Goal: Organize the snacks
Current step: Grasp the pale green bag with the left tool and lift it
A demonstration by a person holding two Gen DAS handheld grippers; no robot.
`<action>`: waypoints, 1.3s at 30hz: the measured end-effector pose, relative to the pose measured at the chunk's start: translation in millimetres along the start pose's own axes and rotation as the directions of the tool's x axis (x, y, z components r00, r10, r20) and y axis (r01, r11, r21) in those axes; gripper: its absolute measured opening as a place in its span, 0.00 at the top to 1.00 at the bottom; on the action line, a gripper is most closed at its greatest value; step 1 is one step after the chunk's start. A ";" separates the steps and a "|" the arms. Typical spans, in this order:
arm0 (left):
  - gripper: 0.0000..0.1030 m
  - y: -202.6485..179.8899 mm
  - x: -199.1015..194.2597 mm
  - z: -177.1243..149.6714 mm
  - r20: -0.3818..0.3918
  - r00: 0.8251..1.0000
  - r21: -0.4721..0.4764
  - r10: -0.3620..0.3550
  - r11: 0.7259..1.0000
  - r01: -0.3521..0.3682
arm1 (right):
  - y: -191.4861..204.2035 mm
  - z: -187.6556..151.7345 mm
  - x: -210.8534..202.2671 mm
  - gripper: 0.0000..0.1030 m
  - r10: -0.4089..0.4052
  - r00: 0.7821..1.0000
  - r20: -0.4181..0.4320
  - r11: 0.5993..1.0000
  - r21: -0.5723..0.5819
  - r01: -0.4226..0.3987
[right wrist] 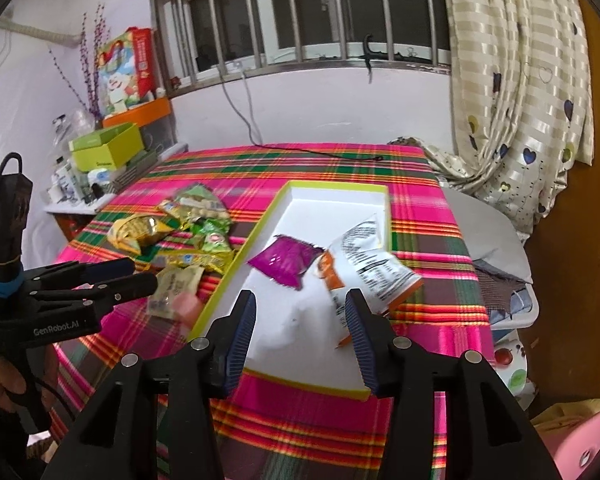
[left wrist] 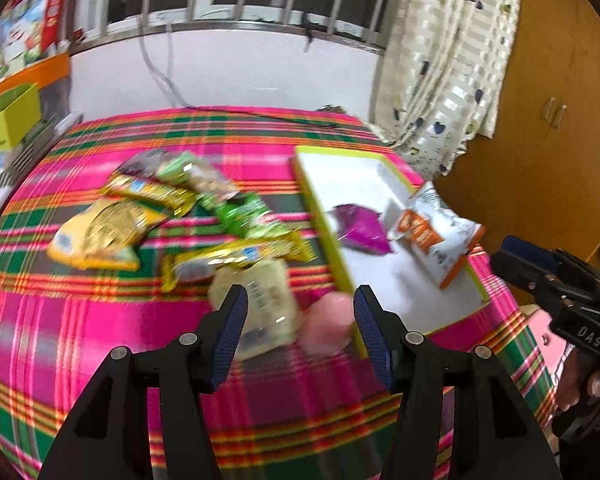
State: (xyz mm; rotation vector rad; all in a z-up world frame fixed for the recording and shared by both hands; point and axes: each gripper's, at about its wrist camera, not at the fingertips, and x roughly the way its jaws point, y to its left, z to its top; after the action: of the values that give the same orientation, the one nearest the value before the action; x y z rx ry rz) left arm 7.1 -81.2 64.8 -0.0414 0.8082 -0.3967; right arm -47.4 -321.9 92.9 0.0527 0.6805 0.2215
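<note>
A white tray with a lime rim (left wrist: pixel 324 220) (right wrist: pixel 244 248) lies on the plaid table. Inside it are a purple packet (left wrist: pixel 360 228) (right wrist: pixel 288 258) and a white-and-orange packet (left wrist: pixel 432 232) (right wrist: pixel 368 268). Left of the tray lies a pile of yellow and green snack packets (left wrist: pixel 172 216) (right wrist: pixel 180 232). A pale cream packet (left wrist: pixel 260 308) (right wrist: pixel 172 288) and a pink packet (left wrist: pixel 328 324) (right wrist: pixel 188 306) lie by the tray's near left corner. My left gripper (left wrist: pixel 300 320) (right wrist: pixel 140 276) is open and empty above these two. My right gripper (right wrist: pixel 300 320) is open and empty over the tray's near end.
The pink plaid tablecloth (left wrist: pixel 100 340) (right wrist: pixel 308 420) covers the table. A lime box (right wrist: pixel 108 148) and clutter stand on a side shelf at the back left. A curtain (right wrist: pixel 516 80) hangs at the right. A black cable (right wrist: pixel 332 154) lies across the far edge.
</note>
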 end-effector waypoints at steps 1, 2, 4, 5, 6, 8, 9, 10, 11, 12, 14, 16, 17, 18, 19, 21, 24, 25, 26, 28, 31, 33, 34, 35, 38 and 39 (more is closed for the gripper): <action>0.46 7.1 -0.5 -3.3 -0.005 1.000 -0.015 0.011 1.000 -0.012 | 2.8 -0.4 0.5 0.56 0.002 1.000 -0.002 1.000 -0.004 -0.002; 0.46 11.3 -0.8 -5.3 -0.008 1.000 -0.025 0.018 1.000 -0.019 | 4.4 -0.3 1.0 0.56 0.005 1.000 -0.004 1.000 -0.006 -0.005; 0.46 19.2 -1.0 -9.5 -0.014 0.999 -0.041 0.030 0.999 -0.031 | 8.3 0.0 2.6 0.56 0.009 1.000 -0.008 1.000 -0.011 -0.009; 0.46 20.9 -0.8 -11.5 -0.017 0.999 -0.046 0.035 0.998 -0.035 | 9.7 0.3 3.3 0.56 0.011 1.000 -0.009 1.000 -0.014 -0.011; 0.46 22.6 -0.6 -12.4 -0.018 0.999 -0.049 0.038 0.998 -0.039 | 11.5 0.1 3.6 0.56 0.013 1.000 -0.010 1.000 -0.016 -0.013; 0.46 24.2 -0.3 -14.1 -0.018 0.999 -0.051 0.038 0.998 -0.039 | 15.0 0.0 4.8 0.55 0.019 1.000 -0.014 1.000 -0.023 -0.019; 0.46 23.7 0.4 -14.7 -0.019 0.999 -0.049 0.038 0.998 -0.038 | 16.2 -0.5 5.0 0.55 0.020 1.000 -0.015 0.999 -0.025 -0.021; 0.46 23.2 0.8 -15.2 -0.020 0.999 -0.047 0.035 0.998 -0.036 | 17.6 -1.0 5.3 0.55 0.022 1.000 -0.018 0.999 -0.027 -0.022; 0.46 21.1 2.2 -15.0 -0.023 0.999 -0.044 0.031 0.999 -0.032 | 17.8 -1.1 5.5 0.55 0.022 1.000 -0.019 0.999 -0.027 -0.022; 0.46 18.7 4.6 -15.2 -0.028 0.999 -0.037 0.027 0.999 -0.028 | 18.1 -1.1 5.8 0.55 0.022 1.000 -0.020 0.999 -0.027 -0.023; 0.45 14.8 8.3 -16.2 -0.038 0.999 -0.025 0.018 1.000 -0.019 | 18.1 -1.1 5.9 0.55 0.020 1.000 -0.021 0.999 -0.026 -0.021; 0.45 10.3 12.8 -17.1 -0.046 0.999 -0.008 0.011 1.000 -0.011 | 18.2 -1.7 6.5 0.55 0.019 1.000 -0.022 1.000 -0.025 -0.020; 0.45 9.6 14.8 -17.4 -0.049 0.999 -0.006 0.016 1.000 -0.016 | 18.2 -2.1 6.9 0.55 0.020 1.000 -0.023 0.999 -0.025 -0.020; 0.45 10.4 17.2 -17.4 -0.053 0.998 -0.010 0.018 1.000 -0.018 | 18.8 -2.5 7.2 0.55 0.021 0.999 -0.024 0.999 -0.026 -0.021; 0.45 12.2 21.2 -16.6 -0.059 0.998 -0.020 0.020 1.000 -0.021 | 18.1 -2.1 6.9 0.54 0.020 1.000 -0.023 0.999 -0.024 -0.021; 0.45 15.9 27.6 -14.9 -0.067 0.997 -0.034 0.035 0.999 -0.037 | 18.4 -2.5 7.8 0.54 0.023 0.999 -0.025 0.999 -0.023 -0.024; 0.45 20.9 38.5 -9.9 -0.077 0.995 -0.059 0.063 0.996 -0.067 | 19.5 -4.0 11.0 0.54 0.029 0.999 -0.029 0.999 -0.023 -0.030; 0.45 20.6 41.9 -7.4 -0.078 0.995 -0.063 0.067 0.995 -0.072 | 18.9 -4.2 12.4 0.54 0.031 0.999 -0.032 0.999 -0.022 -0.032; 0.45 19.6 45.3 -5.6 -0.081 0.994 -0.064 0.068 0.995 -0.074 | 18.3 -4.7 13.1 0.54 0.033 0.999 -0.033 0.999 -0.022 -0.034; 0.41 16.4 55.6 -2.4 -0.090 0.993 -0.056 0.080 0.995 -0.085 | 17.3 -4.5 15.2 0.54 0.035 0.999 -0.036 0.999 -0.021 -0.036; 0.37 17.5 70.7 -1.4 -0.112 0.988 -0.060 0.103 0.992 -0.110 | 16.8 -3.7 16.9 0.54 0.038 0.998 -0.040 0.999 -0.023 -0.039; 0.36 17.0 74.0 -3.0 -0.107 0.987 -0.053 0.116 0.991 -0.122 | 16.4 -3.3 18.2 0.54 0.039 0.998 -0.042 0.999 -0.024 -0.040; 0.36 15.6 75.5 -3.7 -0.111 0.985 -0.039 0.130 0.990 -0.135 | 16.1 -3.2 18.9 0.54 0.038 0.998 -0.043 0.999 -0.024 -0.040; 0.36 14.0 76.0 -4.0 -0.109 0.984 -0.027 0.138 0.990 -0.141 | 15.9 -2.8 20.0 0.54 0.039 0.998 -0.046 0.999 -0.022 -0.040; 0.36 13.0 76.6 -4.9 -0.111 0.981 -0.005 0.158 0.987 -0.159 | 15.6 -2.0 23.7 0.54 0.044 0.998 -0.052 0.999 -0.019 -0.045; 0.40 13.2 76.1 -5.7 -0.110 0.980 0.002 0.168 0.986 -0.169 | 15.8 -1.6 24.2 0.54 0.045 0.998 -0.052 0.999 -0.019 -0.046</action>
State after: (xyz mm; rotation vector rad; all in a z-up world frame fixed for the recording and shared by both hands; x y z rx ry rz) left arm 54.7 -95.8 5.5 0.0420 0.9150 -0.2372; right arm -33.0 -301.2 78.6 0.0432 0.7293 0.2744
